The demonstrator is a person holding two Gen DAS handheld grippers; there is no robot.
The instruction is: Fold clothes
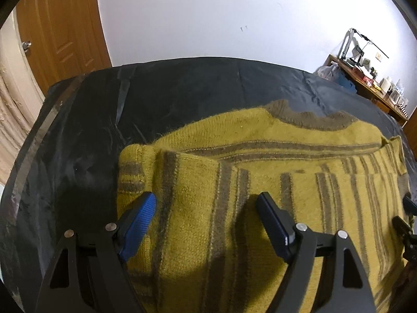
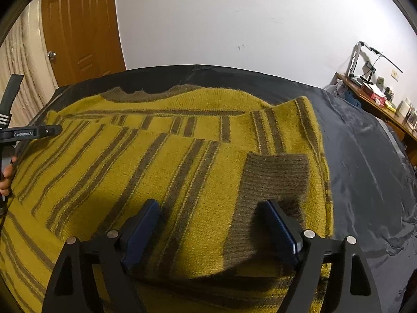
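Observation:
A mustard-yellow knit sweater [image 1: 260,156] with brown stripes lies spread on a dark sheet, its sleeves folded in across the body. My left gripper [image 1: 206,198] hovers open over the sweater's left part, blue pads wide apart with only flat knit beneath them. In the right wrist view the sweater [image 2: 156,161] fills the middle, and a brown ribbed cuff [image 2: 273,177] lies on top near its right edge. My right gripper [image 2: 211,204] is open above it, the right finger over the cuff and the left one over striped knit. The pads pinch nothing.
The dark sheet [image 1: 182,91] covers the whole surface and shows bare on the left and far side. A wooden door [image 1: 60,31] stands at the back left. A cluttered desk [image 2: 378,99] runs along the right wall. A person's hand [image 2: 6,177] holds the left tool at the frame's left edge.

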